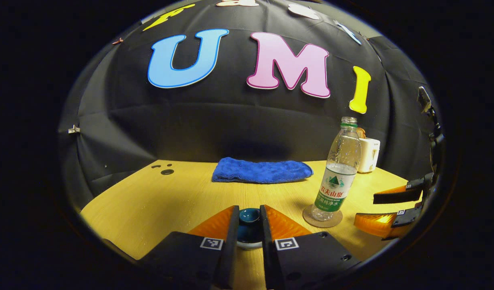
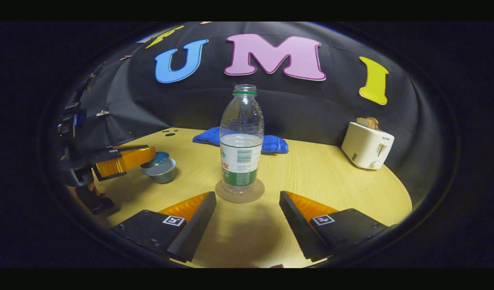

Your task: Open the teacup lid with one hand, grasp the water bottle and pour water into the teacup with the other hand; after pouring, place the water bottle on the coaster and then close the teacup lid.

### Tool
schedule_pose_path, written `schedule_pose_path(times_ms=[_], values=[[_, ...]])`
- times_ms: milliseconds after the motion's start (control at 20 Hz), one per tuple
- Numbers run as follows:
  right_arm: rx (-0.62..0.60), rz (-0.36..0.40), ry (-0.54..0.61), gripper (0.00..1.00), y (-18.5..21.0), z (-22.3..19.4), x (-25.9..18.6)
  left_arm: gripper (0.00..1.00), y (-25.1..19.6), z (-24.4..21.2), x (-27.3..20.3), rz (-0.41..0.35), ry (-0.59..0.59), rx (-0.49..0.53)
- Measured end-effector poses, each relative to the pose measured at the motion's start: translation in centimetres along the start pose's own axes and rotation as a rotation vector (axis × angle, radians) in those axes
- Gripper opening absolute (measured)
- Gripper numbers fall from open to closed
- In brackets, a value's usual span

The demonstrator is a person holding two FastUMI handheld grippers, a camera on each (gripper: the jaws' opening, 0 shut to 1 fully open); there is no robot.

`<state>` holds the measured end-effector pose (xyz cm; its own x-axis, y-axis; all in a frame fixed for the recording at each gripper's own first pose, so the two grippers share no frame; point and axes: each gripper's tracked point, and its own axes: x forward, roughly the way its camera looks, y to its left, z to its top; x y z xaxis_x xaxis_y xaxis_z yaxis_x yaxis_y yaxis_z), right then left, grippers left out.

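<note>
A dark teal teacup lid (image 1: 249, 219) sits between the fingers of my left gripper (image 1: 249, 209), which is shut on it, low over the table. The pale rim of the teacup (image 1: 249, 243) shows just under the lid. In the right gripper view the lid (image 2: 158, 159) rests slightly tilted on the teacup (image 2: 163, 171), with my left gripper (image 2: 150, 155) at it. The uncapped water bottle (image 2: 240, 149), partly full, stands upright on the round coaster (image 2: 226, 195). My right gripper (image 2: 247, 197) is open just short of the bottle (image 1: 338, 173), apart from it.
A folded blue towel (image 1: 261, 171) lies at the back of the wooden table (image 2: 331, 177). A white toaster (image 2: 366, 150) holding bread stands at the back right. Small dark holes (image 1: 166, 171) mark the table's far left. My right gripper (image 1: 365, 209) sits beside the coaster (image 1: 307, 217).
</note>
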<state>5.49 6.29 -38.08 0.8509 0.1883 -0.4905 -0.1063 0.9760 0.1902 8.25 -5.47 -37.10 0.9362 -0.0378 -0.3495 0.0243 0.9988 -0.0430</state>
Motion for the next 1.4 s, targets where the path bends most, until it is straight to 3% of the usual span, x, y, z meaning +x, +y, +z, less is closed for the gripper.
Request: schedule_pose_path(times_ms=[400, 550, 600, 650, 750, 800, 950, 1000, 1250, 1300, 1400], values=[[0.017, 0.003, -0.010, 0.98, 0.3, 0.4, -0.2, 0.31, -0.3, -1.4, 0.6, -0.002, 0.038, 0.017], [0.024, 0.002, -0.013, 0.98, 0.4, 0.7, -0.3, 0.42, -0.4, -1.4, 0.8, 0.001, 0.039, 0.033], [0.029, 0.001, -0.017, 0.98, 0.3, 0.9, -0.4, 0.37, -0.4, -1.4, 0.8, 0.002, 0.042, 0.035], [0.030, -0.001, -0.022, 0.98, 0.3, 1.1, -0.5, 0.43, -0.4, -1.3, 0.7, 0.002, 0.040, 0.036], [0.027, -0.004, -0.034, 0.95, 0.3, 1.8, -0.8, 0.34, -0.4, -0.5, 0.2, -0.001, 0.020, 0.040], [0.027, -0.001, -0.043, 0.95, 0.5, 2.4, -1.0, 0.40, -0.4, 0.4, -0.1, -0.002, 0.001, 0.042], [0.023, 0.010, -0.070, 0.98, 1.1, 4.6, -2.3, 0.39, -0.4, 3.2, -1.4, -0.005, -0.037, 0.045], [0.020, 0.012, -0.082, 0.98, 1.4, 5.8, -2.8, 0.44, -0.4, 4.4, -2.0, -0.003, -0.042, 0.042], [0.028, 0.040, -0.139, 0.98, 2.7, 12.8, -7.2, 0.44, -0.4, 11.6, -6.7, -0.012, -0.054, 0.040], [0.021, 0.039, -0.150, 0.98, 2.9, 14.4, -8.3, 0.39, -0.4, 13.2, -8.0, -0.018, -0.055, 0.035], [0.001, 0.043, -0.180, 0.98, 3.3, 18.0, -10.7, 0.43, -0.3, 16.6, -10.4, -0.028, -0.060, 0.017]])
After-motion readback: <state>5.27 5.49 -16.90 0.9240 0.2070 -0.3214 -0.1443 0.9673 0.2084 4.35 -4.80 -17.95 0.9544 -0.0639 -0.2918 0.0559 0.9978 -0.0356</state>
